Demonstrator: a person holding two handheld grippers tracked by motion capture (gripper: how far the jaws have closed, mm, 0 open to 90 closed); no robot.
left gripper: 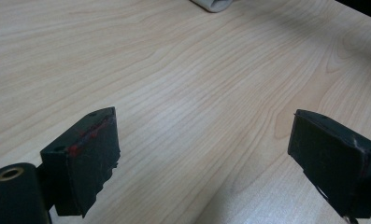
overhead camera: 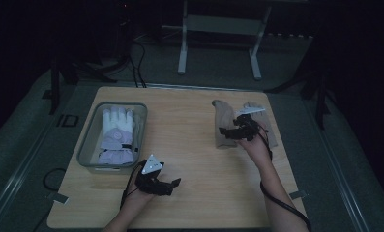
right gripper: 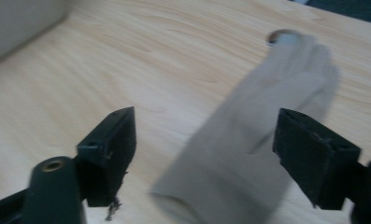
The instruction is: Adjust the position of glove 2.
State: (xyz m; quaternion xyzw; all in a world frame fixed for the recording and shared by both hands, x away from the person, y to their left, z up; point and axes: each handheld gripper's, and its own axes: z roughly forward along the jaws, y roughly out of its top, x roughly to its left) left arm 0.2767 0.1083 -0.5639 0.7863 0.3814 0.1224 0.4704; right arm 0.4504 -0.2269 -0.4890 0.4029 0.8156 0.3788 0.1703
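Two beige gloves lie flat at the table's right: one (overhead camera: pixel 222 116) nearer the middle, the other (overhead camera: pixel 263 121) beside it at the right. My right gripper (overhead camera: pixel 226 134) hovers over the cuff end of the nearer one. In the right gripper view its jaws (right gripper: pixel 206 121) stand open, with that beige glove (right gripper: pixel 239 154) lying blurred below and between them, untouched by the pads. My left gripper (overhead camera: pixel 172 186) is near the table's front, pointing right. It is open (left gripper: pixel 204 126) over bare wood and holds nothing. A glove tip (left gripper: pixel 213 4) shows far off.
A grey plastic bin (overhead camera: pixel 90 140) stands at the table's left with a white and lavender glove (overhead camera: pixel 117 128) inside; its wall (right gripper: pixel 19 23) shows in the right gripper view. Bare wooden tabletop (overhead camera: pixel 189 145) lies between bin and beige gloves. Cables and a stand sit beyond the far edge.
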